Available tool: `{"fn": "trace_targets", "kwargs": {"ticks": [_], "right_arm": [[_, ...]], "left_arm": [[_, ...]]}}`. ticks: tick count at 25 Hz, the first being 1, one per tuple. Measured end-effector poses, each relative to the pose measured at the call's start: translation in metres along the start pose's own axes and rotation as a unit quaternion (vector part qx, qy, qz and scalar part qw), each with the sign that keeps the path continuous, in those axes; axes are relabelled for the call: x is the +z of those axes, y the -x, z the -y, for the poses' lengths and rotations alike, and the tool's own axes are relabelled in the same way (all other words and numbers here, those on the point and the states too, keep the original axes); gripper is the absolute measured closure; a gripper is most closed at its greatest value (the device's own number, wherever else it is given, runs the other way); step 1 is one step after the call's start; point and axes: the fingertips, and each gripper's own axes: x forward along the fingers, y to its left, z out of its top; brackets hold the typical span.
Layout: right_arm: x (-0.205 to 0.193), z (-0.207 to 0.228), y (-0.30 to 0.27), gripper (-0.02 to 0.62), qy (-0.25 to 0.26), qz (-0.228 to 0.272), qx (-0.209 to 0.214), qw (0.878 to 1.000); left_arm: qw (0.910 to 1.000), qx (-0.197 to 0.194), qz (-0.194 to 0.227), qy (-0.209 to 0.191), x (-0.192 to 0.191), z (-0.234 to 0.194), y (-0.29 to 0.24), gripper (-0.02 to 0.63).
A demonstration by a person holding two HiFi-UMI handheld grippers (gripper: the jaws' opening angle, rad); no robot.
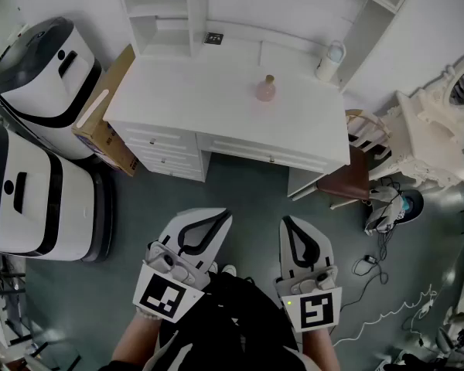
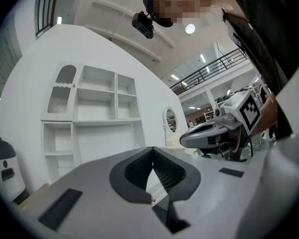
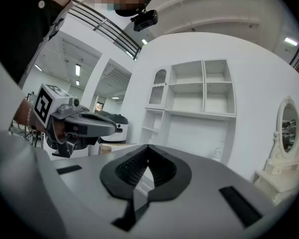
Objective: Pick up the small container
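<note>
A: State of the left gripper [image 2: 153, 156]?
B: Fully closed, the two pads pressed together, nothing between them. Held low, in front of the person's body.
A: And the right gripper [image 3: 148, 152]?
B: The same: closed and empty. Side by side with the left one, a little apart, both pointing toward the desk [image 1: 178, 91].
A: Touching anything?
B: No. Over the grey floor [image 1: 247, 184], well apart from the desk.
A: Place of the small container [image 1: 265, 89]?
B: Upright on the desk top, near the middle, a bit toward the back. Pinkish, with a tan top. Well apart from both grippers.
A: Around it?
B: To its right, near the back corner, a white bottle [image 1: 330, 60]. Behind, white shelves [image 1: 166, 14]. At the right end of the desk, a chair [image 1: 346, 180] with a brown seat. Left of the desk, a cardboard box [image 1: 108, 126], then two white-and-black machines [image 1: 42, 72]. At the far right, a white vanity [image 1: 433, 122] with an oval mirror.
</note>
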Motion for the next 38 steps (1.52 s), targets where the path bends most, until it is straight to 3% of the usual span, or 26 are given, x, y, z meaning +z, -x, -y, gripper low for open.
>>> {"fn": "trace_targets", "kwargs": {"ticks": [18, 38], "right_arm": [[0.001, -0.001, -0.006, 0.594, -0.006, 0.003, -0.002, 1.0], [0.01, -0.025, 0.004, 0.594, 0.001, 0.011, -0.058, 0.998]], "left_arm": [[0.9999, -0.01, 0.002, 0.001, -0.003, -0.002, -0.003, 0.604], [0.9986, -0.041, 0.032, -0.006, 0.0, -0.007, 0.023, 0.604]]}}
